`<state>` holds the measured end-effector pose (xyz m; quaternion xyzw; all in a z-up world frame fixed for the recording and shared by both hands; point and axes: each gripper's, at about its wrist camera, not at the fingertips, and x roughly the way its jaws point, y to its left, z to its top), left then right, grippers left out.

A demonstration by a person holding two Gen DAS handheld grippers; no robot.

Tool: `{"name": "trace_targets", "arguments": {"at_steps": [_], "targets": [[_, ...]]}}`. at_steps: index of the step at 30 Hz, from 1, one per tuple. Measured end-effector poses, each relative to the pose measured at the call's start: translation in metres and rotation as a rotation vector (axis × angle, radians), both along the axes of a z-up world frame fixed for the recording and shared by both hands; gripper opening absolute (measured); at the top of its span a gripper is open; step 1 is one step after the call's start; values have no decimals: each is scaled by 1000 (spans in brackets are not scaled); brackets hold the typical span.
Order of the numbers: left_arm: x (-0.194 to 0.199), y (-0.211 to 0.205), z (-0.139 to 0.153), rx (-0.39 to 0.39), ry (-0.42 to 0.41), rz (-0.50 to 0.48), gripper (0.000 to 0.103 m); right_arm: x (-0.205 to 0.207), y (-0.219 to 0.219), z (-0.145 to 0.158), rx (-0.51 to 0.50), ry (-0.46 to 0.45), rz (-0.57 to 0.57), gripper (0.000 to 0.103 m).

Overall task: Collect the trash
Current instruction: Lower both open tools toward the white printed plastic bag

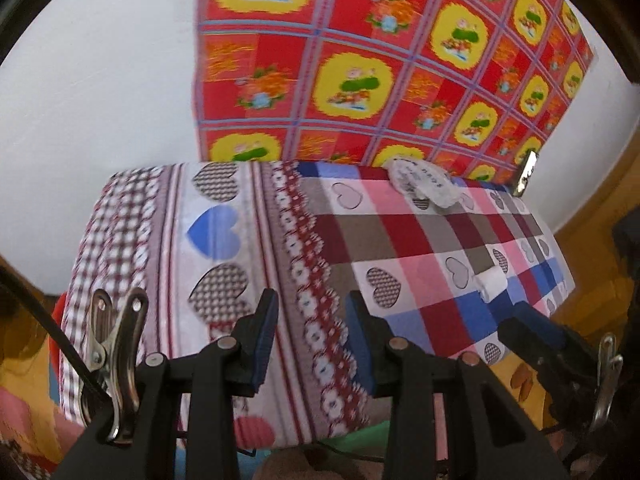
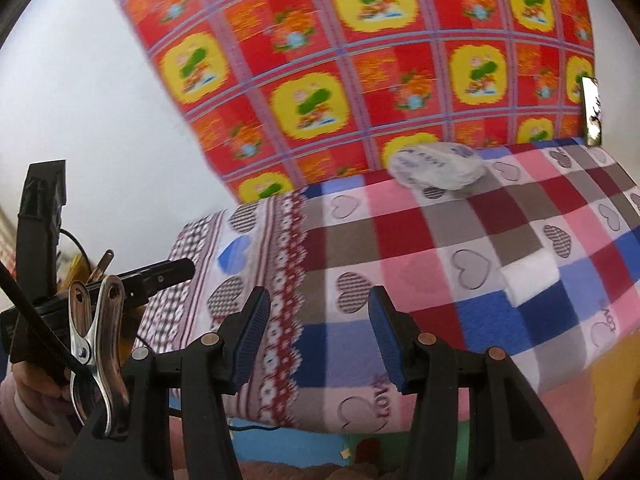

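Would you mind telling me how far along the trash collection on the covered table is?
Nothing looks collected yet. The crumpled white wrapper still lies at the far edge of the patchwork cloth, near the red patterned backdrop, and the small white paper roll sits nearer the front. Nothing is in hand: the left tongs and right tongs both stand open and empty above the cloth. Both pieces remain to be picked up.

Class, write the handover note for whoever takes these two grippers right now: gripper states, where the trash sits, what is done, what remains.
Left gripper: jaws apart, nothing between them.
Right gripper: jaws apart, nothing between them.
Crumpled white wrapper: on the checked heart cloth, far edge, by the red patterned sheet.
White folded piece: on the cloth, nearer, right side.
Done: nothing picked up that these views show.
Left: collect both pieces; no bin in view.
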<state>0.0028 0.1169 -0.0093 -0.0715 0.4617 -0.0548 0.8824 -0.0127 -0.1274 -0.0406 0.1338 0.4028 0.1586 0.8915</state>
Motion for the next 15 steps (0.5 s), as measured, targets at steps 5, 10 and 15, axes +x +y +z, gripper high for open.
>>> {"name": "trace_targets", "arguments": {"at_steps": [5, 10, 15], "targets": [[30, -23, 3, 11, 3, -48, 36, 31, -30, -4, 11, 24, -33, 52], [65, -50, 5, 6, 11, -68, 36, 71, -65, -13, 22, 54, -41, 52], [108, -83, 5, 2, 14, -54, 36, 113, -96, -22, 28, 70, -28, 52]]}}
